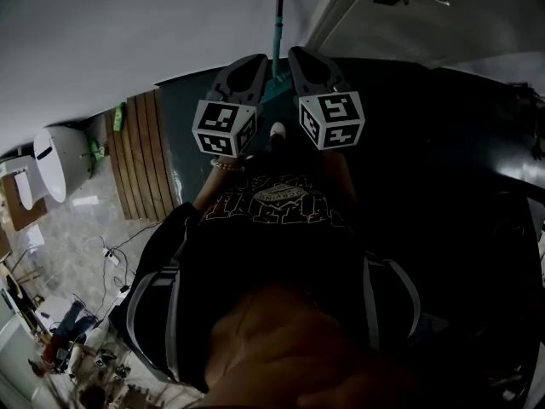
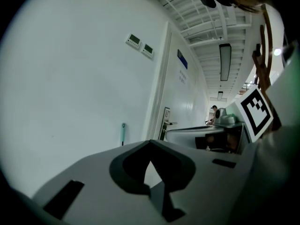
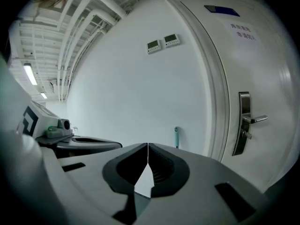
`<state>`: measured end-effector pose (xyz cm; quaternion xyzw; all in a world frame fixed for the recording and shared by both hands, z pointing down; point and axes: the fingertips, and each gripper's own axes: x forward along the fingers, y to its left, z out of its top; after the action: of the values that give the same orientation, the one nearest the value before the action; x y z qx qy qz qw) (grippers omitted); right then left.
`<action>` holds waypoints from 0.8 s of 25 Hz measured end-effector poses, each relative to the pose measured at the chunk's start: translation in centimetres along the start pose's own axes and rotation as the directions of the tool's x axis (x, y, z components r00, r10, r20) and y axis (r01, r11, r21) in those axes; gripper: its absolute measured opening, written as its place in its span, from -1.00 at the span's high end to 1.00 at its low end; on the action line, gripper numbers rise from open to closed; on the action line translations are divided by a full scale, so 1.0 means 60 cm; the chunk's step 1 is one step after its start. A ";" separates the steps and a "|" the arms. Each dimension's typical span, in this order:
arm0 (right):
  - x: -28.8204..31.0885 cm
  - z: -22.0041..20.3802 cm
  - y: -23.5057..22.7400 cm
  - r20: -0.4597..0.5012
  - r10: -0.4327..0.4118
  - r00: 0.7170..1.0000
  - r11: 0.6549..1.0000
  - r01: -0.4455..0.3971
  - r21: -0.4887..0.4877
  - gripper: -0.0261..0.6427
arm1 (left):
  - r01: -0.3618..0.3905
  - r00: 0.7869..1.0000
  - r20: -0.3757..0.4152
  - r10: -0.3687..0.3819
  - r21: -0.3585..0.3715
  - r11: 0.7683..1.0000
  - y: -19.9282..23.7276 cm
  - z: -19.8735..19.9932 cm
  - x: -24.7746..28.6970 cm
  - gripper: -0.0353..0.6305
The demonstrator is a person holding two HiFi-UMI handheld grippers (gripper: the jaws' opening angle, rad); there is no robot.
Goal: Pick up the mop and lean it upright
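Mop handle (image 1: 278, 7): slim teal pole, smooth, rounded cap, standing near-upright against matte white wall (image 1: 119, 24) at 12 o'clock, just beside door frame (image 3: 219, 102). Mop head out of view.
Left hand-held gripper (image 1: 257, 61), right hand-held gripper (image 1: 298, 56): grey moulded jaws pressed together, nothing held, side by side, short of pole.
Judgement: lean looks done. Draw away straight, no brushing pole; smooth wall gives little grip, pole could slide.

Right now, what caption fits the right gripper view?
Right gripper, jaws shut, faces white wall; teal mop handle near door.
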<state>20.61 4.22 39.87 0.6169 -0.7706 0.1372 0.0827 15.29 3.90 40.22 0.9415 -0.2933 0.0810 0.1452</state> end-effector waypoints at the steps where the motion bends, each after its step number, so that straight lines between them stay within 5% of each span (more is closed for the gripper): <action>1: 0.008 0.003 -0.011 0.000 0.008 1.000 1.000 -0.008 -0.002 0.86 | -0.010 1.000 0.001 0.010 -0.002 1.000 0.002 0.002 0.010 0.78; 9: 0.054 0.007 -0.066 -0.014 0.053 0.998 0.999 -0.053 -0.007 0.86 | -0.073 0.997 -0.009 0.073 -0.012 0.997 0.025 0.006 0.069 0.78; 20: 0.120 0.024 -0.106 -0.024 0.008 1.000 1.000 -0.008 0.005 0.86 | -0.032 0.999 -0.016 0.032 0.007 0.999 0.075 0.038 0.130 0.78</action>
<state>25.22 -4.15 41.35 0.6122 -0.7717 0.1468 0.0899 19.21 -4.50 40.95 0.9364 -0.3070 0.0917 0.1431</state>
